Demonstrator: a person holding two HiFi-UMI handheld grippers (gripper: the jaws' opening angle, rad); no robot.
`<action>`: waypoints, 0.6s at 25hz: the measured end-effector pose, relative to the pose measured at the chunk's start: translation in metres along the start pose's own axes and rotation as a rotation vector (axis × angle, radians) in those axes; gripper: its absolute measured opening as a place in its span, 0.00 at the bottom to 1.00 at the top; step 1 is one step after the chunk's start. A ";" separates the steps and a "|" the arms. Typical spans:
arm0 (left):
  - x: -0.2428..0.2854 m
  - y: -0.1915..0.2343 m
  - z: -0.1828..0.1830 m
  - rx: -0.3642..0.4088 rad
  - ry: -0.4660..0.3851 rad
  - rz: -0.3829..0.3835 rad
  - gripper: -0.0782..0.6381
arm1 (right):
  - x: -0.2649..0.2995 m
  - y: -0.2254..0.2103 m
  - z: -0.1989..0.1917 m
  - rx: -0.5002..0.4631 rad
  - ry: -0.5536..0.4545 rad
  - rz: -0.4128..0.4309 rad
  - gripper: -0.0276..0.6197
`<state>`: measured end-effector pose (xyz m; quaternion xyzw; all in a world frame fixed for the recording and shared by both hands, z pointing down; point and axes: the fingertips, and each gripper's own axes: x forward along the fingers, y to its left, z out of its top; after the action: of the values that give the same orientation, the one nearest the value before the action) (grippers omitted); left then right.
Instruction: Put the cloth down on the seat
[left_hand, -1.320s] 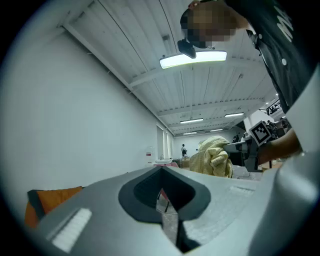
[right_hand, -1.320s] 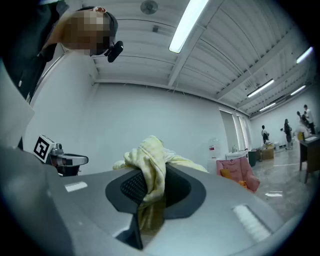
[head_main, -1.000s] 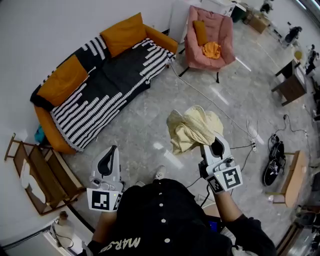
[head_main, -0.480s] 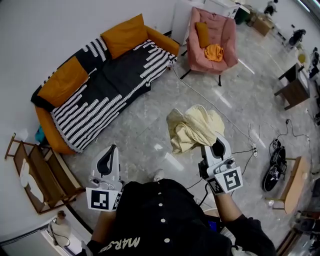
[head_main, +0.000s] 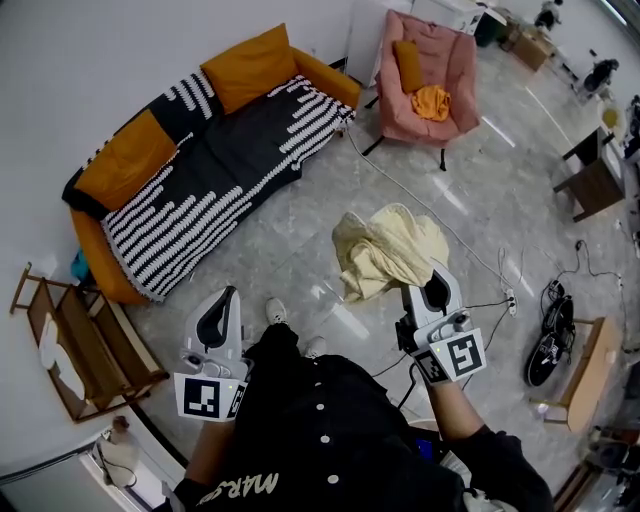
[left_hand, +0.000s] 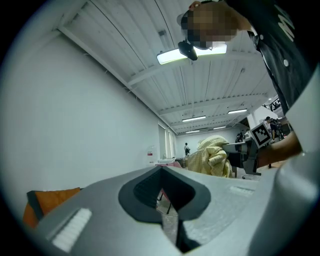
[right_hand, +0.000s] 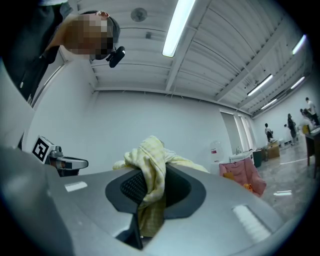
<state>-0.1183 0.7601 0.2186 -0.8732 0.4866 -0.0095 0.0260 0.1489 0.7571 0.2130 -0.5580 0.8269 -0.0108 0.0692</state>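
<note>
My right gripper (head_main: 437, 286) is shut on a crumpled pale yellow cloth (head_main: 386, 250), which I hold bunched up above the stone floor. In the right gripper view the cloth (right_hand: 147, 172) is pinched between the jaws of the right gripper (right_hand: 145, 202) and spills over their top. My left gripper (head_main: 221, 301) is shut and holds nothing; in its own view the left gripper (left_hand: 163, 201) shows only floor past the closed jaws. An orange sofa (head_main: 128, 160) under a black-and-white striped throw stands far left. A pink armchair (head_main: 452, 62) stands ahead.
The armchair seat holds an orange cloth (head_main: 432, 101) and an orange cushion (head_main: 406, 64). A wooden rack (head_main: 75, 352) stands at lower left. A cable and power strip (head_main: 508, 296), dark shoes (head_main: 548, 325) and a wooden table (head_main: 588, 355) lie to the right.
The person has stepped forward: a shoe now shows ahead of the body between the grippers. The sofa and armchair have shifted slightly in view. Both grippers keep their hold and pose.
</note>
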 end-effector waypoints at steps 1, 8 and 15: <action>0.002 0.002 0.000 0.000 0.001 0.003 0.11 | 0.001 -0.002 -0.001 0.003 0.001 -0.002 0.18; 0.026 0.007 -0.005 -0.005 0.006 -0.013 0.11 | 0.015 -0.014 -0.008 -0.011 0.023 -0.005 0.18; 0.055 0.029 -0.011 -0.017 0.010 -0.001 0.11 | 0.049 -0.025 -0.006 -0.020 0.016 0.001 0.18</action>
<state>-0.1150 0.6977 0.2270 -0.8736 0.4863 -0.0096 0.0160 0.1527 0.7018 0.2163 -0.5581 0.8278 -0.0071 0.0569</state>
